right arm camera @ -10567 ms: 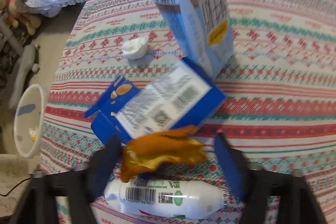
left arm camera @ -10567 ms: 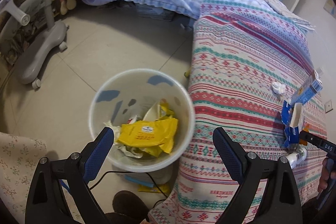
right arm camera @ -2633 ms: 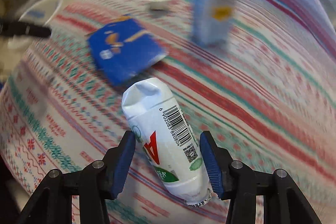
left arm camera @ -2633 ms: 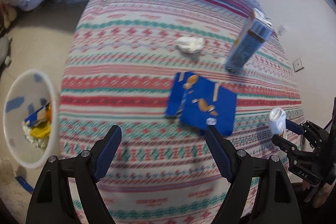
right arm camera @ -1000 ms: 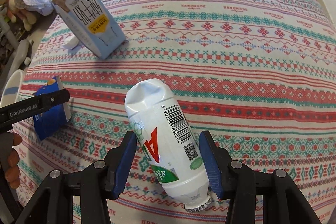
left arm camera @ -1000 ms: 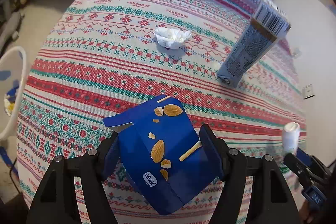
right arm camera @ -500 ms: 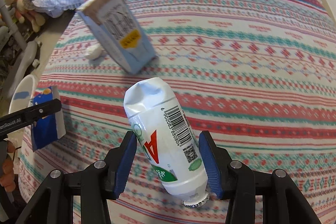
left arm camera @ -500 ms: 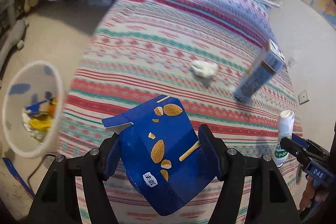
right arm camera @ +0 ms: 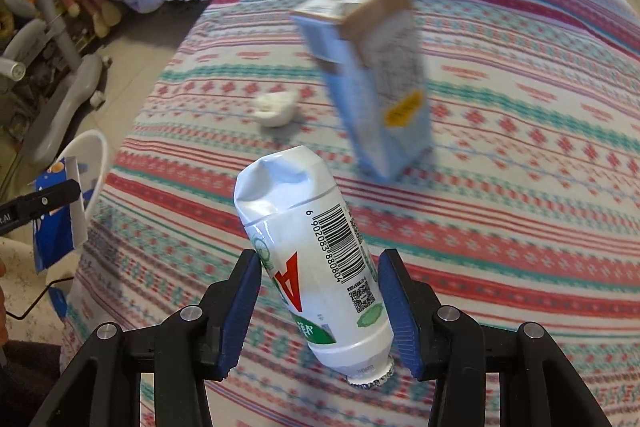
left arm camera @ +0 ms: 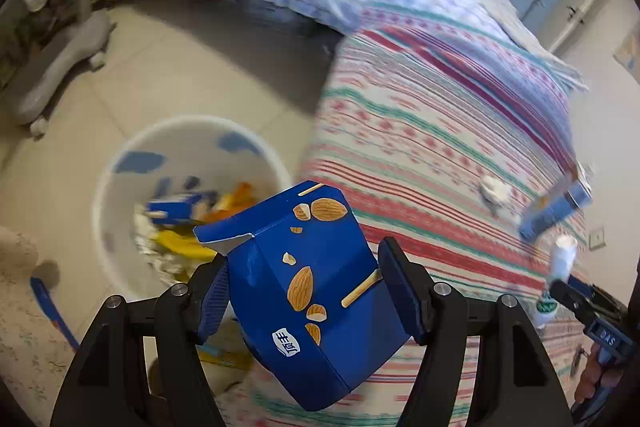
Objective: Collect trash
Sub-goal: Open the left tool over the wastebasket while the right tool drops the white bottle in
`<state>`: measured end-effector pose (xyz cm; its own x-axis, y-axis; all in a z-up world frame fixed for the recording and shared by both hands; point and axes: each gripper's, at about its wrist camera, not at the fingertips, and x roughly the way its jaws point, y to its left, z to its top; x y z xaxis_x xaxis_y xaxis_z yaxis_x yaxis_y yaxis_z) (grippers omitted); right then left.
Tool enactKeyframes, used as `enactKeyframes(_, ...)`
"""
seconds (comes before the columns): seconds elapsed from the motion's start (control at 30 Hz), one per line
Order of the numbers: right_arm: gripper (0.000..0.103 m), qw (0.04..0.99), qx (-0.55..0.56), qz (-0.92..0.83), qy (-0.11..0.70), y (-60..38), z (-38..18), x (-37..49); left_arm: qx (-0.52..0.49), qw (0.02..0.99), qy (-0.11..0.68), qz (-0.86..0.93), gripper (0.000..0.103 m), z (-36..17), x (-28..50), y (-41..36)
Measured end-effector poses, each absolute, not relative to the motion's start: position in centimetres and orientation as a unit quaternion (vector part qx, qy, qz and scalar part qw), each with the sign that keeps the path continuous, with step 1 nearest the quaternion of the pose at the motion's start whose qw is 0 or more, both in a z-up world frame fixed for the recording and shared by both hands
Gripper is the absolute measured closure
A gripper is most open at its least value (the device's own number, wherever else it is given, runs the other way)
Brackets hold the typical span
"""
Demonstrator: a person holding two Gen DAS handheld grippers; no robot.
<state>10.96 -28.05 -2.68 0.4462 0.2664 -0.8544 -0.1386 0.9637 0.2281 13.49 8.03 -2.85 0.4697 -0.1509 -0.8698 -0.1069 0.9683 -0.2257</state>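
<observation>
At about nine o'clock from the bed [left arm camera: 440,131], the bin [left arm camera: 120,147] stands on the floor tiles, holding wrappers and a small blue carton among yellow scraps. The left gripper [left arm camera: 304,287] hangs above, near the bin's right rim, its jaws clenched on a blue box [left arm camera: 308,287] printed with almonds, one flap torn open at ten o'clock. From the right wrist view the same box shows at the far left, at nine o'clock, against the bin's rim.

On the striped bedspread, a crumpled tissue [right arm camera: 276,109] lies at about eleven o'clock from the right gripper [right arm camera: 320,307], and a pale blue carton [right arm camera: 372,75] stands tilted at one o'clock, well apart from the tissue. The right gripper's jaws grasp a dented white bottle [right arm camera: 316,255], cap pointing down toward six o'clock, barcode facing up. The bottle is off the bedspread, held above it.
</observation>
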Motion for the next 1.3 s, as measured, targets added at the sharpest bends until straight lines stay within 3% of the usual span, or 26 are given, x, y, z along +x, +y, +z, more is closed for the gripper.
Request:
enactKeyframes(0.23, 0.05, 0.844, 0.058, 0.139, 0.514, -25.2, -2.8, 11.6, -0.13, 0.85, 0.509, 0.036, 0.028, -3.5, 14.2, 13.2)
enactKeyframes(0.47, 0.05, 0.851, 0.052, 0.155, 0.498, -23.0, -2.3, 11.5, -0.125, 0.835, 0.533, 0.053, 0.012, -4.3, 15.0, 15.1)
enactKeyframes(1.03, 0.05, 0.843, 0.018, 0.226, 0.488, -9.5, -1.2, 14.4, -0.093, 0.837, 0.529, 0.104, 0.01, -2.7, 12.2, 21.9)
enactKeyframes(1.3, 0.05, 0.828, 0.012, 0.254, 0.5, -2.5, -2.9, 16.8, -0.1, 0.847, 0.51, 0.112, 0.002, -1.0, 11.9, 24.4)
